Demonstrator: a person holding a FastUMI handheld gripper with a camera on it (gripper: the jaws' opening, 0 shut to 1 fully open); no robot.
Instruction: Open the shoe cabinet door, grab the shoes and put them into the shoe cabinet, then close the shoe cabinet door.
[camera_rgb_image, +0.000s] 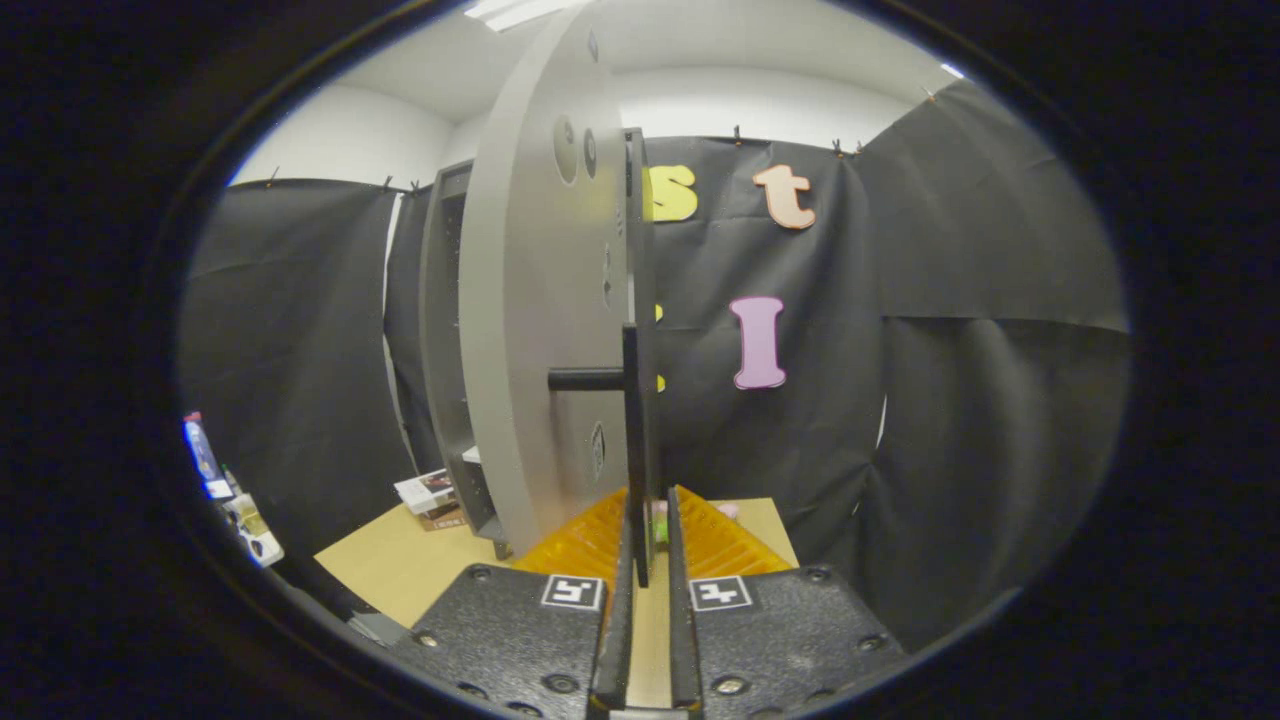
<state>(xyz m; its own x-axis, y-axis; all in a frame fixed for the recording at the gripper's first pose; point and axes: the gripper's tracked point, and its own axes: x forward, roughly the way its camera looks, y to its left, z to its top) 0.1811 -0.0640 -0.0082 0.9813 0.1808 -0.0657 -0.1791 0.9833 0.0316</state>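
Note:
The grey shoe cabinet door (530, 330) stands swung open and I see it nearly edge-on, just ahead of me. Its black handle (638, 420) is a vertical bar held off the door by a short post. My gripper (650, 495) is shut on the lower end of this bar, one finger on each side. The cabinet body (445, 350) stands behind the door to the left, its inside mostly hidden. A small pink and green patch (725, 511), perhaps a shoe, peeks out beyond the fingers on the wooden table (400, 565).
A small box or stack of booklets (430, 493) lies on the table by the cabinet's foot. Several small items (240, 515) sit at the far left past the table's edge. Black cloth walls the booth behind and to the right.

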